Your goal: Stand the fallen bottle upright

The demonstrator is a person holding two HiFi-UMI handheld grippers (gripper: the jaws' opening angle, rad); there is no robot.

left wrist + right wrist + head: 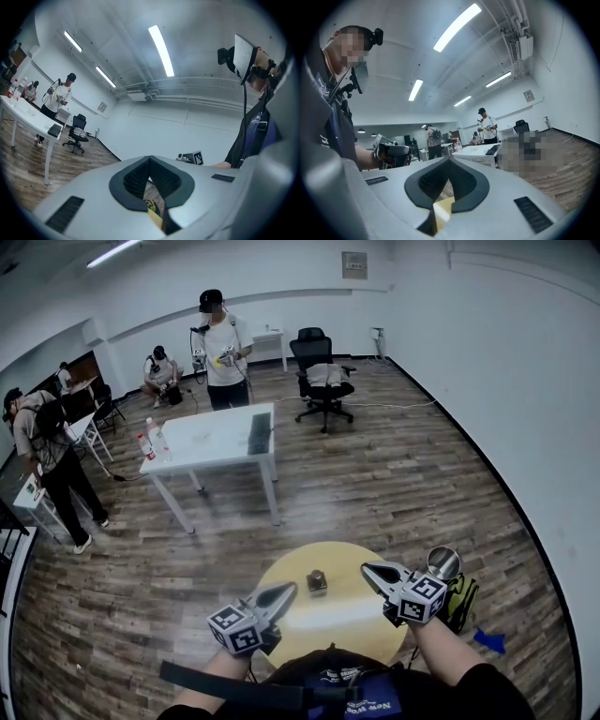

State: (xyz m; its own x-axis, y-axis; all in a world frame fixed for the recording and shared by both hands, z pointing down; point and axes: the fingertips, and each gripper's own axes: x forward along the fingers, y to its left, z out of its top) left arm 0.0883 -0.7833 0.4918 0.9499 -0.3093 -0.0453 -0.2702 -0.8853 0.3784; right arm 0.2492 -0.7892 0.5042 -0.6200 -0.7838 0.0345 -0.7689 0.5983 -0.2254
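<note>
Bottle [317,582] sits small and dark mid-worktop [342,617], between left claw [286,592] and right claw [371,570], both pressed together and empty; lying or upright, I cannot tell; shut tips nudging it could roll it off the round edge.

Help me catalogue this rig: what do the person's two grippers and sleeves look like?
Both the left gripper and the right gripper have pale grey, pointed jaws lined with black ribbed pads. Each carries a white cube printed with black square markers. The person wears short black sleeves.
</note>
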